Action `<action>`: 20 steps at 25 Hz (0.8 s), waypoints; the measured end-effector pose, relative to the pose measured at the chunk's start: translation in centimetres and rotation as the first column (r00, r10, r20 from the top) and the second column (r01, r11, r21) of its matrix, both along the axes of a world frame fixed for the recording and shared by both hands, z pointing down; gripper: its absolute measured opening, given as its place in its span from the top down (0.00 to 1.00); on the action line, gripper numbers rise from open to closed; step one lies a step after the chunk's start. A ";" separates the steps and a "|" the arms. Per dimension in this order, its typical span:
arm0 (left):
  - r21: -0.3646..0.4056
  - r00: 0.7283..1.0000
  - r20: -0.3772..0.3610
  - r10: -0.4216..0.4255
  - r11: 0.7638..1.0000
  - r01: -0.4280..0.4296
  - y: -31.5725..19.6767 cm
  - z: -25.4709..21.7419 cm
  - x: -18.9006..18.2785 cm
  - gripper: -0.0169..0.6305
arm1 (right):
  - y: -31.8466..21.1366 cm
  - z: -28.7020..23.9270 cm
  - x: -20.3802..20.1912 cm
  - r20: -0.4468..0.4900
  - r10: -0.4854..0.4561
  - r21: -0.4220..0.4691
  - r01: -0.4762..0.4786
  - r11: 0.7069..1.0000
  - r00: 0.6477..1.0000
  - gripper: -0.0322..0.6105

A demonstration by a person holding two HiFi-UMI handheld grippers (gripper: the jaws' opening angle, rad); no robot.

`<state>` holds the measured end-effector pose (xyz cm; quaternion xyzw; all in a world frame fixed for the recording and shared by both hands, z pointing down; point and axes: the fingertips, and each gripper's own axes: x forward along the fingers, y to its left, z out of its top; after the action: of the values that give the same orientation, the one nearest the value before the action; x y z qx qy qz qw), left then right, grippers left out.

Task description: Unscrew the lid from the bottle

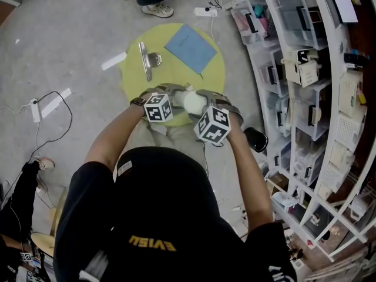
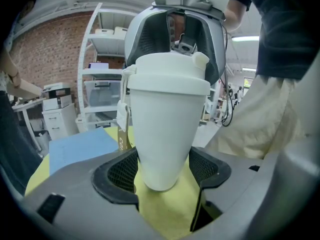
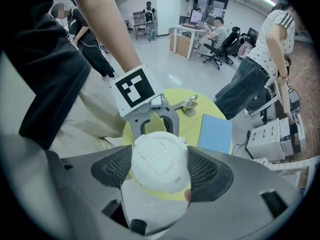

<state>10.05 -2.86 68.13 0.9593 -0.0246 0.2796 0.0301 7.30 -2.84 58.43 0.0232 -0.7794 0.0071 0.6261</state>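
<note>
- White shelving (image 1: 305, 69) packed with bins and boxes fills the right side of the room, well apart from the work.
- A round yellow table (image 1: 132, 75) stands on the grey floor directly in front of the person; its far half carries the loose items, and the grippers work over its near edge.
- A blue sheet (image 1: 191, 47) lies flat on the far right part of the table.
- The left gripper (image 2: 161, 169) reaches in from the left, its mesh pads closed against the narrow lower body of the bottle — one pad on each side, just above the base.
- The right gripper (image 3: 160, 168) comes down from above, its camera looking straight onto the cap; its two pads pinch the rim of the lid from opposite sides.
- The bottle (image 2: 167, 129) is white and tapers towards its base. It sits upright between the two grippers over the table's near edge; whether the base touches the tabletop cannot be told.
- The lid (image 3: 159, 161) — white, round, with a moulded flip spout — sits on the bottle's mouth.
- A metal clip (image 1: 147, 59) lies on the far left part of the table, apart from the blue sheet.
</note>
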 end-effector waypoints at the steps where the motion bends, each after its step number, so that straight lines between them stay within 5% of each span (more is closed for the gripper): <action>1: 0.001 1.000 0.000 0.000 1.000 0.000 0.0 0.0 0.0 0.46 | 0.0 0.0 0.0 0.000 -0.001 -0.001 0.001 1.000 1.000 0.41; 10: 0.003 1.000 0.010 -0.001 1.000 0.001 -0.1 0.2 0.0 0.46 | -0.1 -1.1 -0.2 0.013 -0.013 0.014 0.013 1.000 1.000 0.41; 13: -0.048 1.000 0.010 -0.018 0.999 0.019 0.0 0.1 0.1 0.45 | 0.0 -1.8 -0.4 0.027 -0.004 0.030 0.004 1.000 1.000 0.41; 20: -0.104 0.987 0.045 -0.155 0.982 0.159 0.4 0.1 -2.9 0.40 | -0.1 -4.2 -0.8 0.101 0.101 0.067 -0.108 0.992 0.990 0.41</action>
<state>7.12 -2.48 68.25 0.9461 -0.0856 0.2948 0.1033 6.52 -2.91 54.19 0.0860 -0.8065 0.0128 0.5848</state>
